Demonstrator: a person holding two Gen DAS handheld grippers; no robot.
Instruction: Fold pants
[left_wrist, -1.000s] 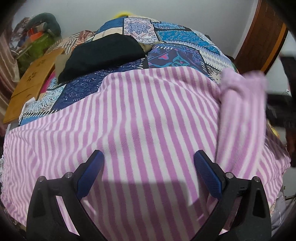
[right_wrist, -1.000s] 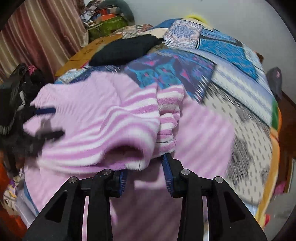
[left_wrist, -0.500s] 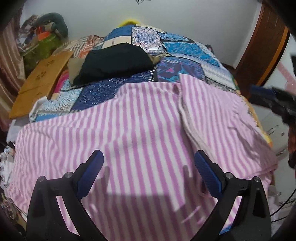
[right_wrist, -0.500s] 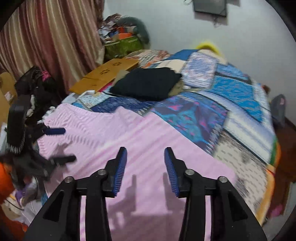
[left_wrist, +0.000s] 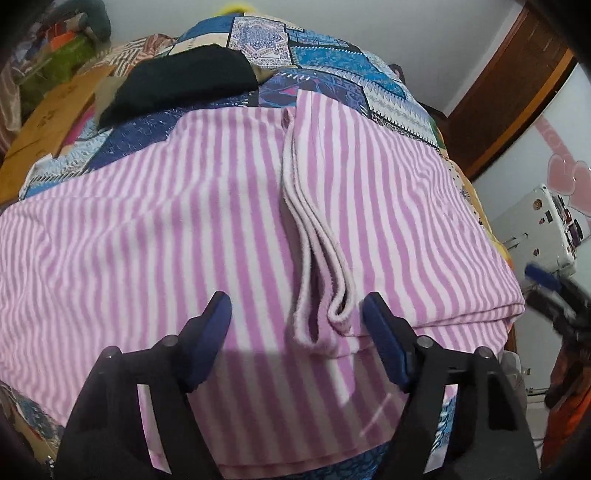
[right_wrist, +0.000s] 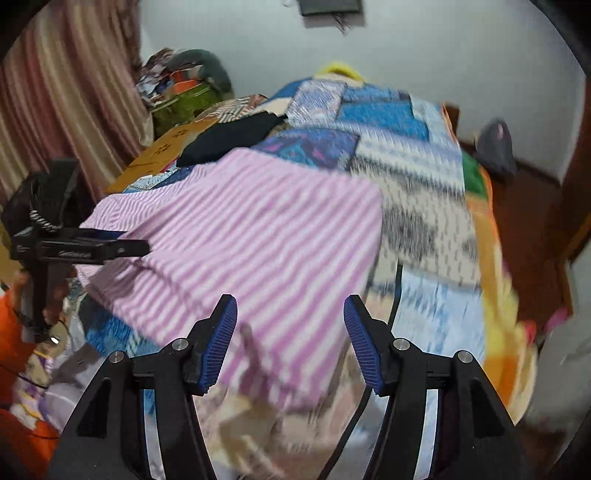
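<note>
Left wrist view shows the pink striped pants (left_wrist: 207, 229) spread flat on the bed (left_wrist: 332, 66), one end folded over so its hem (left_wrist: 317, 243) runs between the left gripper (left_wrist: 297, 319) fingers, which have just been closing yet stand wide, pinching nothing. Beyond them lies a black garment (left_wrist: 177, 79). The right gripper (right_wrist: 290, 325) fingers, just opening, hang apart and empty above the pants' edge.

A patchwork bedspread (left_wrist: 325, 62) in blues covers my bed. On it, toward eleven o'clock, lies a black folded cloth (left_wrist: 177, 79). Further out at ten o'clock sits a flat cardboard box (left_wrist: 51, 118). At two o'clock I see a brown wooden door (left_wrist: 513, 85), and striped curtains (right_wrist: 62, 110) at ten.
</note>
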